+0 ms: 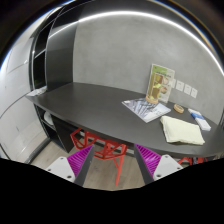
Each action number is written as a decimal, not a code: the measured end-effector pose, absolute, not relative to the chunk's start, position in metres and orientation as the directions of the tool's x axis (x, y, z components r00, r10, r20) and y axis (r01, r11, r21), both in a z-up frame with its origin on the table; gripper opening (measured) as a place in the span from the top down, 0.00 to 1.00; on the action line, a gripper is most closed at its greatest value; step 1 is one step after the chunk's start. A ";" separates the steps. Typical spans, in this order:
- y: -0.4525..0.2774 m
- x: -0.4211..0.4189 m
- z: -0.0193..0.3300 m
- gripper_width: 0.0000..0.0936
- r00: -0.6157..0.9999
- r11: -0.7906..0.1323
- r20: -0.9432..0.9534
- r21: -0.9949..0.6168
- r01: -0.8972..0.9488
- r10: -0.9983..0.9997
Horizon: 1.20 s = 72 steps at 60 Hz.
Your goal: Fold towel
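The two-finger gripper with magenta pads (112, 160) is released, with a wide gap between the fingers and nothing held. It is raised, well apart from the dark grey rounded table (85, 105). A pale yellow folded item, possibly the towel (182, 129), lies flat near the table's far end, beside papers (146, 108).

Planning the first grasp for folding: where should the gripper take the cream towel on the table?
Probably its near edge, coming low from the table's front side: the towel lies flat close to that side. The gripper is open, well short of it.
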<state>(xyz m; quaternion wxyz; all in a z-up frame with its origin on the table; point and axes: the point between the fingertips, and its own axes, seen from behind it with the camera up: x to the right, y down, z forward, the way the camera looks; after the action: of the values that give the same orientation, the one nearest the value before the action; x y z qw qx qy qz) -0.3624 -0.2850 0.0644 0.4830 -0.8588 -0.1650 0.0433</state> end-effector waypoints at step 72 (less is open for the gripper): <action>-0.026 -0.100 -0.005 0.95 0.965 -0.574 -0.139 -0.819 0.015 0.224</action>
<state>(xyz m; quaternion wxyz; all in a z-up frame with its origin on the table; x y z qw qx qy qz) -0.0998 -0.0262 -0.0045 0.4565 -0.8797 -0.0680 0.1144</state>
